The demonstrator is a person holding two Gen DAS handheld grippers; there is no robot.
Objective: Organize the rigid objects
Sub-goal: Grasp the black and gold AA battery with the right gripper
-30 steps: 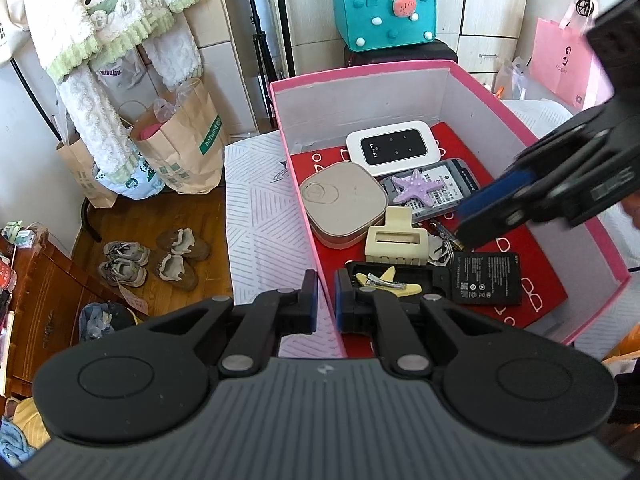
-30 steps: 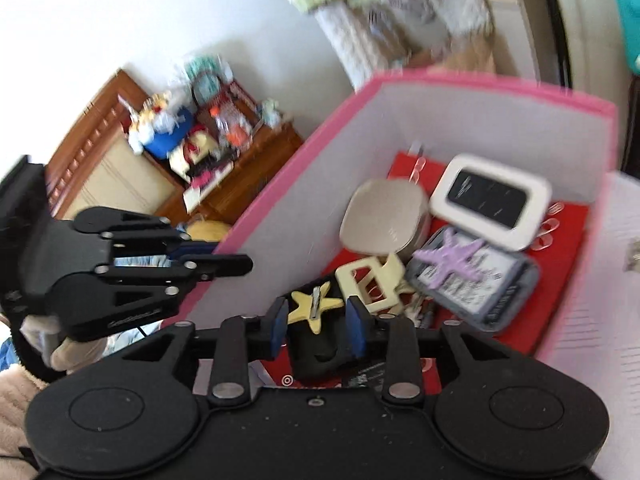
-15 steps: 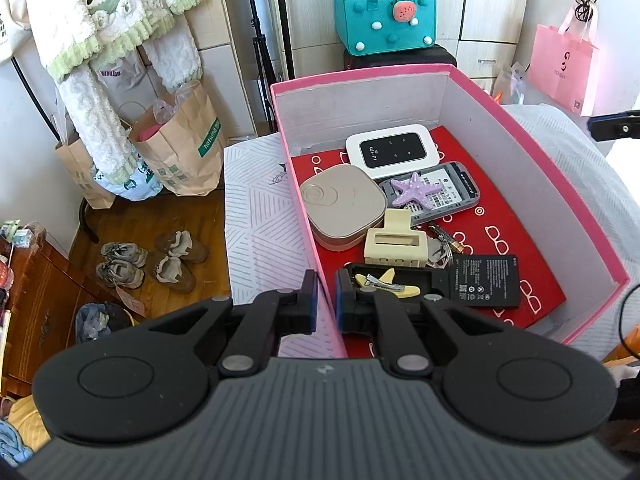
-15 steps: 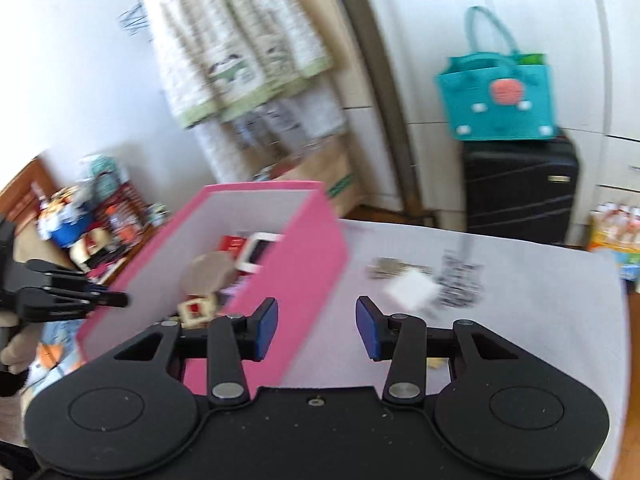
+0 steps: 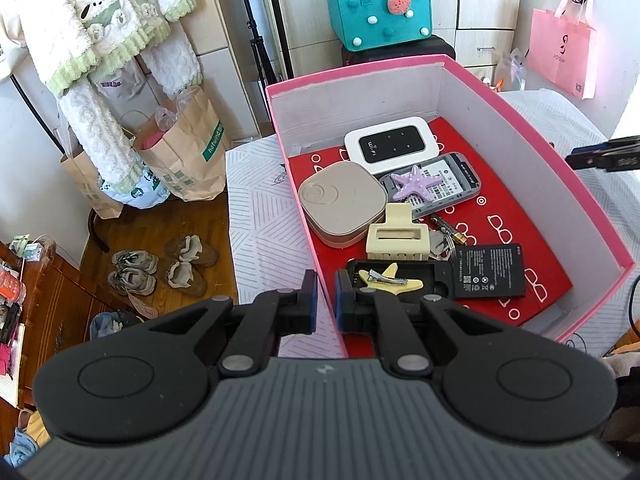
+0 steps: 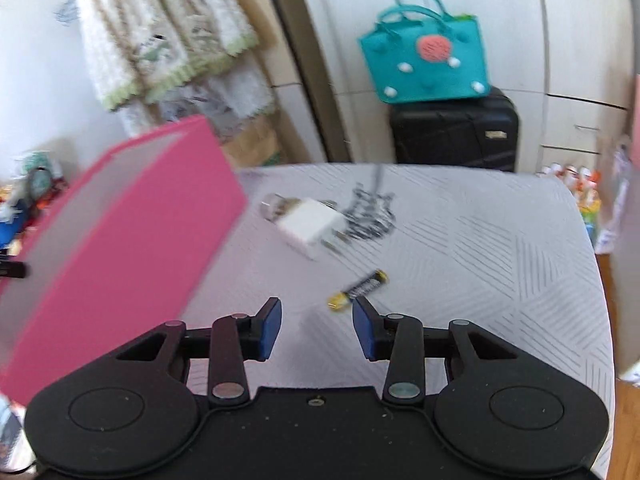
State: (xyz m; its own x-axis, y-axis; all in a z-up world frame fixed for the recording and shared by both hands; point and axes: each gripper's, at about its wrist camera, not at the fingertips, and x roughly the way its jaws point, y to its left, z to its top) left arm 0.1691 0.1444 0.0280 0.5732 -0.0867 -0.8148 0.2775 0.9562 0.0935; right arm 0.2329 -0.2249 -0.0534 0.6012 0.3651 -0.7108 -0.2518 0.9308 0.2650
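A pink box (image 5: 532, 128) on the bed holds a white WiFi router (image 5: 390, 144), a beige square case (image 5: 342, 204), a purple starfish (image 5: 416, 182) on a grey device, a cream hair claw (image 5: 396, 236), a black battery (image 5: 494, 272) and a yellow clip (image 5: 390, 280). My left gripper (image 5: 323, 304) is shut on the box's near-left wall. My right gripper (image 6: 316, 326) is open and empty above the bed, just short of a black and yellow battery (image 6: 358, 290). A white charger plug (image 6: 310, 228) and a dark chain (image 6: 368, 216) lie beyond it. The box (image 6: 120, 248) is to its left.
A teal felt bag (image 6: 426, 60) sits on a black suitcase (image 6: 454, 136) behind the bed. Paper bags (image 5: 180, 152) and shoes (image 5: 164, 264) are on the wooden floor to the left. A pink gift bag (image 5: 560, 52) hangs at the right. The bed's right edge (image 6: 600, 280) drops to the floor.
My right gripper has left the box, swung right over the bed and opened wider; it now faces the battery and charger. My left gripper has stayed on the box wall.
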